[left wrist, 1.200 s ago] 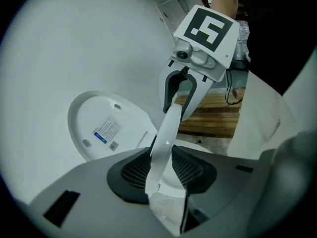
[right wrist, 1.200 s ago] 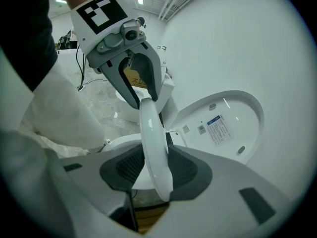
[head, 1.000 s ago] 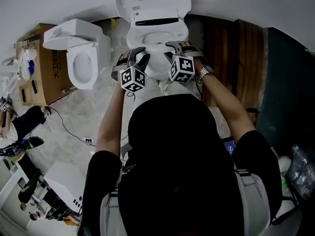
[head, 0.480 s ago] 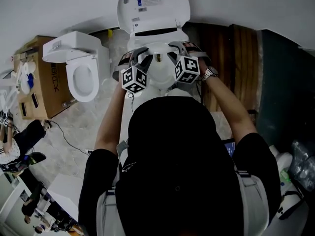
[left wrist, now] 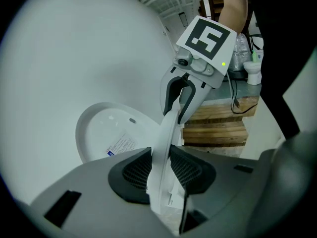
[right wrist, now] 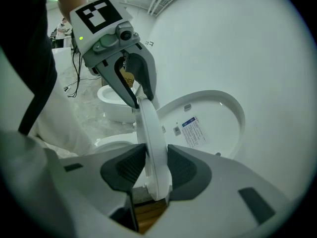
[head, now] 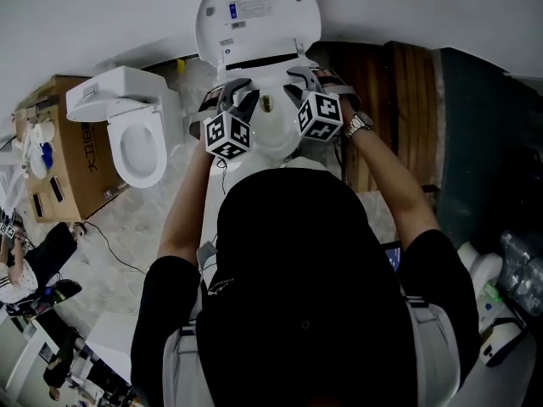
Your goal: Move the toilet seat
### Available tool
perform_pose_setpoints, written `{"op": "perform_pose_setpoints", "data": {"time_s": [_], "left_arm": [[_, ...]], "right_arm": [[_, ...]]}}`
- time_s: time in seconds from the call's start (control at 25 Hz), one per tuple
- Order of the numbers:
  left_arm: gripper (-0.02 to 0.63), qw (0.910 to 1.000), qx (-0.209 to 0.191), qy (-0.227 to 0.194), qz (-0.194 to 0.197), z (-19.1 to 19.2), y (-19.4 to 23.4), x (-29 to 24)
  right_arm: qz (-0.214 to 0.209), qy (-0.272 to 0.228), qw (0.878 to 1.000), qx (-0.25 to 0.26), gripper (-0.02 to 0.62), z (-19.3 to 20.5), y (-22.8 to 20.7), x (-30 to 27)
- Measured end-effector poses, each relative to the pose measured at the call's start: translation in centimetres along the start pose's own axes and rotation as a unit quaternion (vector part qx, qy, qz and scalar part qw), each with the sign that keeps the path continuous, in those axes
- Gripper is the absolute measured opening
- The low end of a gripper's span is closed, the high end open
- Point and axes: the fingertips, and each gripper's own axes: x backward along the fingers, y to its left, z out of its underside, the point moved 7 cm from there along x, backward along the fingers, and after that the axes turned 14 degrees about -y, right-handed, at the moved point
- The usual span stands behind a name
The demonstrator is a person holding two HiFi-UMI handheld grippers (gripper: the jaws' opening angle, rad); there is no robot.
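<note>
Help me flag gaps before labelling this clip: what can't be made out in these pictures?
- Front of the toilet bowl: head view, covered by the person's head.
- Print on the label of the lid: too small in every view.
- Full outline of the toilet seat: both gripper views show it edge-on only.

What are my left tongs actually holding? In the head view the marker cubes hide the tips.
Observer: The left tongs have just been closing, and they now clamp the white toilet seat from both faces.
Operator: And the right?
Observer: The right tongs grip the same seat, further along its rim.
Operator: Is the seat down flat?
Observer: No. It is raised and shows edge-on in both gripper views, with a gap between it and the open lid behind it.
</note>
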Motion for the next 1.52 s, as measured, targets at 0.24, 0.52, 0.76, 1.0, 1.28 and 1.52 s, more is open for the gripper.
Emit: {"op": "perform_pose_setpoints", "data": {"time_s": [0.24, 0.52, 0.76, 1.0, 1.28, 1.52], "left_arm": [[0.129, 1.0, 0.004, -0.008, -0.003, 0.0, 1.5, -0.5], [0.129, 0.9999, 0.01, -0.012, 0.001, 0.0, 3.0, -1.1], [0.129, 0.9993, 0.026, -0.028, 0.003, 0.1, 4.3, -1.4], [0.13, 0.9987, 0.038, -0.026, 0.02, 0.0, 5.8, -1.9], [0.13, 0.9978, 0.05, -0.042, 0.011, 0.4, 7.5, -2.6], [0.13, 0.9966, 0.063, -0.051, 0.017, 0.5, 8.8, -3.0]], "right_arm": [[0.008, 0.001, 1.0, -0.007, 0.149, -0.2, -1.5, -0.4], [0.007, 0.001, 1.0, -0.014, 0.15, -0.3, -3.0, -0.9], [0.011, -0.004, 1.0, -0.025, 0.153, -0.4, -4.2, -1.1], [0.021, -0.005, 0.999, -0.04, 0.161, -0.5, -5.3, -1.6], [0.023, 0.002, 0.998, -0.055, 0.169, -0.7, -7.1, -2.5], [0.024, 0.009, 0.997, -0.066, 0.173, -1.0, -8.3, -3.0]]}}
